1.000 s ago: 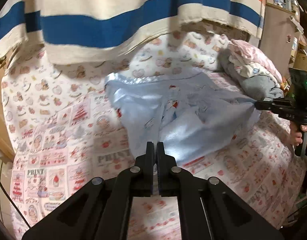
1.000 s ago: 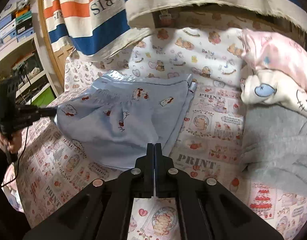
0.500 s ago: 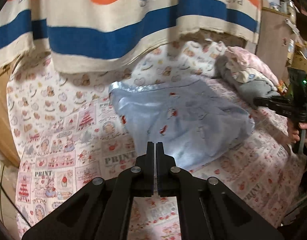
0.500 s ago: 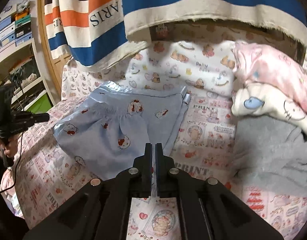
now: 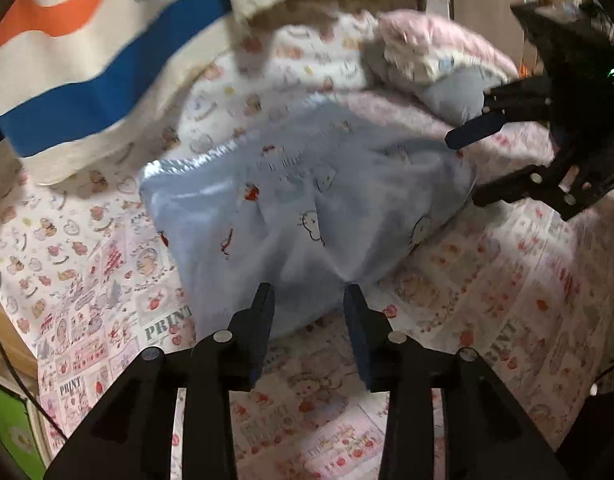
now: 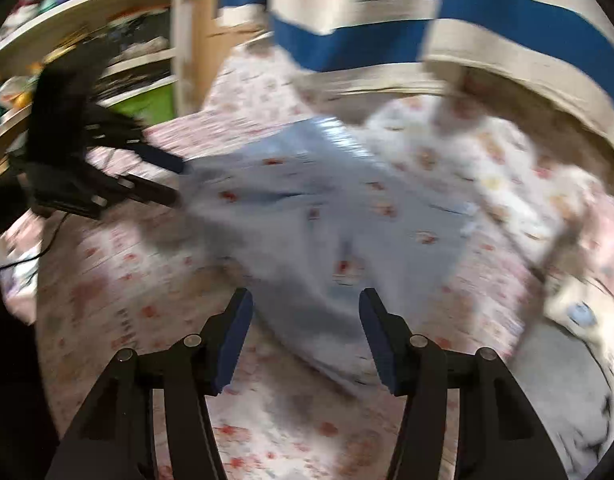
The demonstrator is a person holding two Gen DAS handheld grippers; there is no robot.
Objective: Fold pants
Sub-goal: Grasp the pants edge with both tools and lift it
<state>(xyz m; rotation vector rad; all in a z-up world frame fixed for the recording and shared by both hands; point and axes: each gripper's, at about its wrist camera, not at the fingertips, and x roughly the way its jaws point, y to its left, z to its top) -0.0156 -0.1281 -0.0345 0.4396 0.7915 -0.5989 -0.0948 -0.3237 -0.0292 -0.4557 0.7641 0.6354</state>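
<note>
Dim warm light, heavy motion blur, dark fisheye corners

Motion blur smears the right wrist view: the pants' (image 6: 327,220) print and the left gripper (image 6: 179,184) are indistinct. The shelves (image 6: 119,40) run past the frame edge.

Pants (image 5: 291,216): light blue cloth, soft and matt, printed with small cartoon figures; the waistband edge (image 5: 179,168) carries a satin-like sheen. Bed sheet (image 5: 107,280): matt printed cloth, pink and white. Striped blanket (image 5: 87,68): coarse woven cloth with a rough cream hem. Pile of clothes (image 5: 439,52): fleecy pink, white and grey cloth. Left gripper (image 5: 309,300) and right gripper (image 6: 305,304): matt black plastic with metal pivot pins (image 5: 223,336), blue rubbery pads (image 6: 237,340). Shelf frame (image 6: 199,32): wood, smooth finish.
</note>
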